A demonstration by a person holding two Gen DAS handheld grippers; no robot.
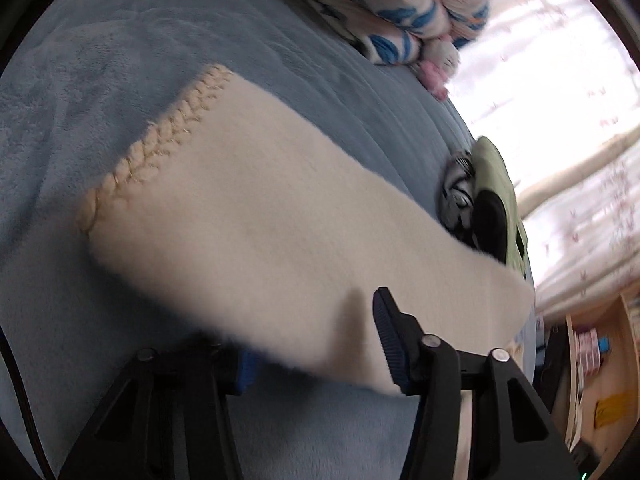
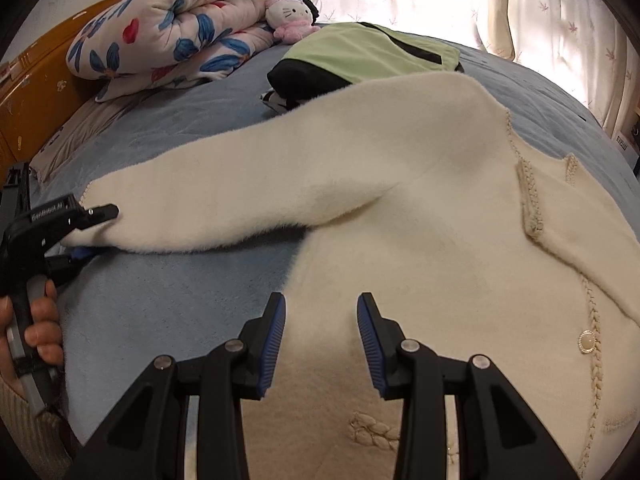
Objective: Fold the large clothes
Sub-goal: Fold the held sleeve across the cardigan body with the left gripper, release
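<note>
A cream cardigan (image 2: 420,208) lies flat on a blue bed (image 2: 168,304), one sleeve (image 1: 256,208) stretched out to the side. The left gripper (image 1: 316,344) straddles the cuff end of that sleeve, one finger above and one below; whether the pads press it I cannot tell. The right gripper (image 2: 322,344) hangs spread over the cardigan's body, holding nothing. A floral quilt (image 2: 180,28) and green garment (image 2: 368,52) lie beyond.

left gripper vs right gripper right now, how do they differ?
The left gripper has the cream cardigan's sleeve end between its fingers; the right gripper is open and holds nothing. Left sits at the sleeve's end, right over the body. Both are black with blue pads.
</note>
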